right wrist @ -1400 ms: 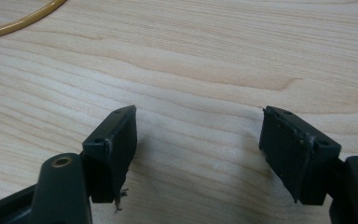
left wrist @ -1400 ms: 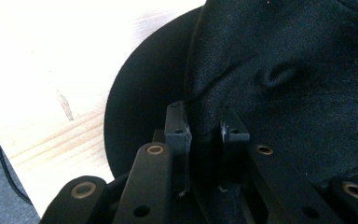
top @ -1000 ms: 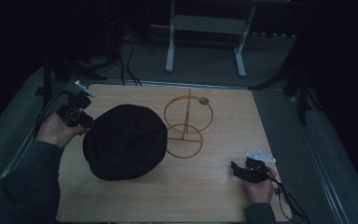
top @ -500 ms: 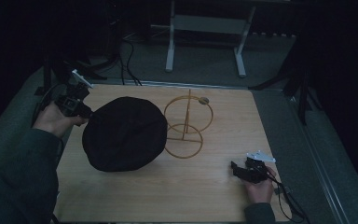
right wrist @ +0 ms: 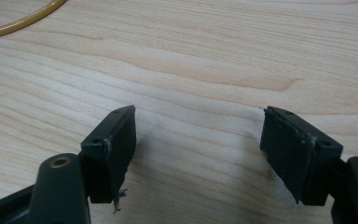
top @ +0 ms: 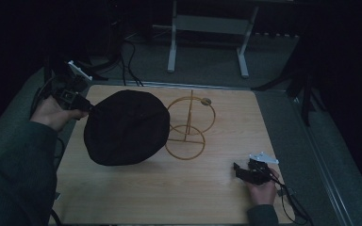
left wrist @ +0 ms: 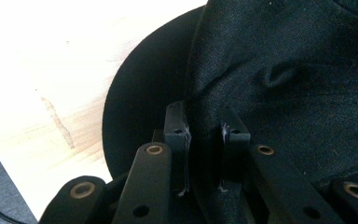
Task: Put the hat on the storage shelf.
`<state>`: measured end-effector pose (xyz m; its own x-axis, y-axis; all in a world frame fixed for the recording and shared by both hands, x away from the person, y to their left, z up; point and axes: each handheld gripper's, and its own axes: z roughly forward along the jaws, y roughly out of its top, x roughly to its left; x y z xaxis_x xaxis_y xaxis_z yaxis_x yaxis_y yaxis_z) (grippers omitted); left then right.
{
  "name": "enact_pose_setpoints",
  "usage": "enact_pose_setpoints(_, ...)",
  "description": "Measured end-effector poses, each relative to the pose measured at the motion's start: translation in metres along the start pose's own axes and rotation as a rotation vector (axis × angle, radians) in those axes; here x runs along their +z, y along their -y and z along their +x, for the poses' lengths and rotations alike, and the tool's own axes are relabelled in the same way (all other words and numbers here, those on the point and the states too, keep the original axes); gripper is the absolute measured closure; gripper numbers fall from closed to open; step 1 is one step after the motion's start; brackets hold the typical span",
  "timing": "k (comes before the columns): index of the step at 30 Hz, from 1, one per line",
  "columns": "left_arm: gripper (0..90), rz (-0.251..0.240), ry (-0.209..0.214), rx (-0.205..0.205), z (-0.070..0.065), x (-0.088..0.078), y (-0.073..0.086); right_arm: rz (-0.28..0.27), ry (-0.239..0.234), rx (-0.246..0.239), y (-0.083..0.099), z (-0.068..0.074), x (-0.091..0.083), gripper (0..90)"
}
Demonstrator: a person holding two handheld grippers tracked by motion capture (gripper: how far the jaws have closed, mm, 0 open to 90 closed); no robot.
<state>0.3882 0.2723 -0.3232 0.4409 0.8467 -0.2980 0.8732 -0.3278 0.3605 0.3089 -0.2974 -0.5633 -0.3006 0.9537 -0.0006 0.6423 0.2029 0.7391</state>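
From above, the left gripper (top: 70, 100) holds a black hat (top: 125, 127) by its brim, lifted and tilted at the wooden table's (top: 169, 197) left side, just beside a gold wire stand (top: 188, 125); seating it there looks undone. Along the left gripper's jaws, both press together on the brim fabric. Along the right gripper (right wrist: 198, 140), its jaws stand spread and empty over bare wood, the stand's base ring nearby.

The high view is dim and murky, with blackness swallowing everything beyond the wooden table (top: 179, 188), whereas both gripper views are bright and close, the left one overexposing the wood to near white, the right one casting soft shadows beside its sharp, slightly wide-angled jaws.
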Motion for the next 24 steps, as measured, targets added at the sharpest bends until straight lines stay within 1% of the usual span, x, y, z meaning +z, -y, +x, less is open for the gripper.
enact_pose_setpoints(2,77.3,-0.004,0.010,-0.008,0.001,-0.001,-0.002,0.000,0.000,-0.001,0.000,0.000,0.000,26.9)
enact_pose_setpoints(4,77.4,-0.008,0.010,-0.012,0.001,-0.002,-0.004,0.000,0.000,-0.001,0.000,0.000,0.000,26.9)
enact_pose_setpoints(9,77.3,-0.009,0.004,-0.008,-0.001,-0.005,-0.010,0.000,0.000,-0.002,0.000,0.000,0.000,26.9)
enact_pose_setpoints(13,77.2,-0.016,0.011,-0.009,-0.004,-0.005,-0.015,0.001,-0.001,-0.003,0.000,0.000,0.000,26.7)
enact_pose_setpoints(17,77.0,-0.019,0.014,-0.004,-0.008,-0.004,-0.020,0.000,-0.002,-0.005,0.000,0.000,0.000,26.6)
enact_pose_setpoints(18,77.0,-0.017,0.017,0.002,-0.011,-0.003,-0.025,0.000,-0.002,-0.005,0.000,0.000,0.000,26.6)
enact_pose_setpoints(21,77.0,-0.021,0.020,0.008,-0.016,-0.003,-0.031,0.000,-0.003,-0.006,0.000,0.000,0.001,26.5)
enact_pose_setpoints(24,77.0,-0.025,0.036,0.010,-0.018,-0.003,-0.035,-0.002,-0.004,-0.008,-0.001,-0.001,0.001,26.5)
